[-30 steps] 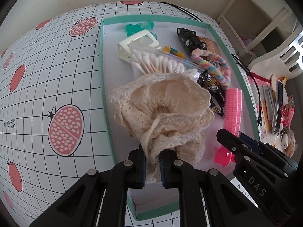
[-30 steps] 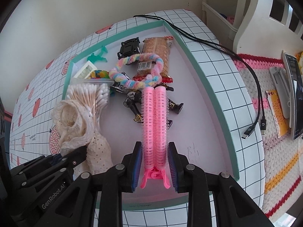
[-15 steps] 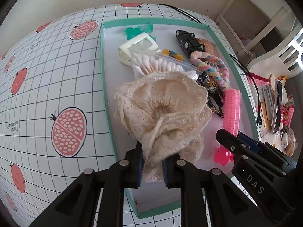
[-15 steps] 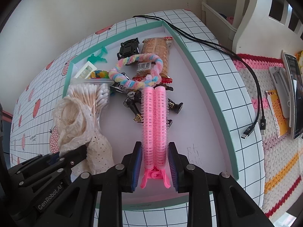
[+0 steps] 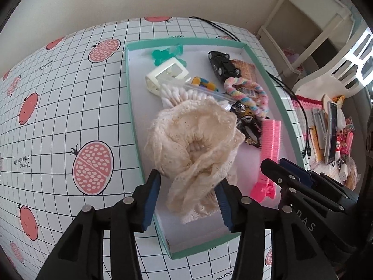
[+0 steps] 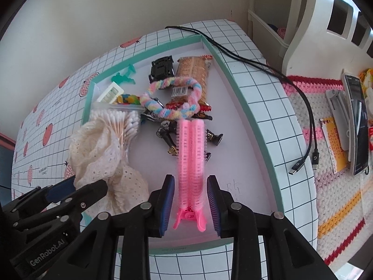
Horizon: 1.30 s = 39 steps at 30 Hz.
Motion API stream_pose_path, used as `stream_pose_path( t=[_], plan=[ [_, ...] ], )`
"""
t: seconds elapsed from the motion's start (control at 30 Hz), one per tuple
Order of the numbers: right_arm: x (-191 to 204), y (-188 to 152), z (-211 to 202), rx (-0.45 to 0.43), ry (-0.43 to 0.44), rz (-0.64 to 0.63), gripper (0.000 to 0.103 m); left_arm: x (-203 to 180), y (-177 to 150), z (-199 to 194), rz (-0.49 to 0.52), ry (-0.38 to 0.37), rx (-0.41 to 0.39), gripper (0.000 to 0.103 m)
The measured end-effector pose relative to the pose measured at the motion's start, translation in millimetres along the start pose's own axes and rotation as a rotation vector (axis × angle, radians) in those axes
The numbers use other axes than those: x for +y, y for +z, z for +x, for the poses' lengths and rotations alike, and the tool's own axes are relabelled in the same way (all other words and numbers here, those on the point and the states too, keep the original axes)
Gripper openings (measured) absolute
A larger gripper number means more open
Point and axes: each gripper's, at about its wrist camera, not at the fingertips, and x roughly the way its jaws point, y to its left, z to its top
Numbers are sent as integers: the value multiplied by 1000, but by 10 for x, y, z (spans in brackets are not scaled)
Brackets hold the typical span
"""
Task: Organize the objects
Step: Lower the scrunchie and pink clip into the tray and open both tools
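The left gripper (image 5: 187, 192) now stands with its jaws spread wide, the cream lace scrunchie (image 5: 193, 144) sitting loose between the blue pads, its lower folds resting on the floor of the teal-rimmed tray (image 5: 129, 107) near the front left corner. Beside it the right gripper (image 6: 190, 200) is parted too, pads just off either side of the pink hair roller clip (image 6: 191, 154), which lies lengthwise on the tray floor with its handle end pointing back at the camera. Out past those two: a bag of cotton swabs (image 5: 186, 93) tucked partly under the scrunchie, a pastel twisted loop (image 6: 172, 98), a black toy car (image 5: 222, 66), a snack bar wrapper (image 6: 193, 74), a white plastic clip (image 5: 167, 75), a teal plastic piece (image 5: 166, 53) and a black-and-gold figure (image 6: 167, 135) half under the roller. The tray sits on a white grid-pattern tablecloth (image 5: 58, 116) printed with pink pomegranates (a black cable (image 6: 268, 70) trails over its right edge), a plain wall behind, white furniture and a crocheted mat (image 6: 338, 186) with a phone (image 6: 357, 123) to the right. A second ago both grippers were clamped, the left on the scrunchie and the right on the roller; both have let go, and the scrunchie has slumped lower.
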Motion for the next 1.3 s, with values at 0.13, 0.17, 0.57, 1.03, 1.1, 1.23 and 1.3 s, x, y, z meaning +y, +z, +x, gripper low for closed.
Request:
stream_pose_path(
  t=[0.13, 0.17, 0.57, 1.03, 1.1, 1.23, 1.3],
  plan=[
    [4, 37, -54, -11, 7, 4, 36, -44, -77, -144, 2, -11, -18, 49],
    [-12, 27, -77, -12, 8, 4, 37, -48, -77, -165, 3, -9, -23, 49],
    [10, 27, -142, -35, 7, 2, 39, 4, 84, -280, -29, -9, -84, 50],
    [16, 28, -132, -67, 24, 17, 76, 331, 57, -302, -132, 137, -104, 74],
    [14, 29, -128, -70, 27, 19, 85, 362, 55, -304, -140, 152, -109, 80],
    [17, 29, -126, -73, 30, 20, 92, 394, 60, -307, -149, 161, -123, 88],
    [18, 32, -124, -75, 30, 21, 93, 410, 62, -301, -157, 164, -126, 89]
  ],
)
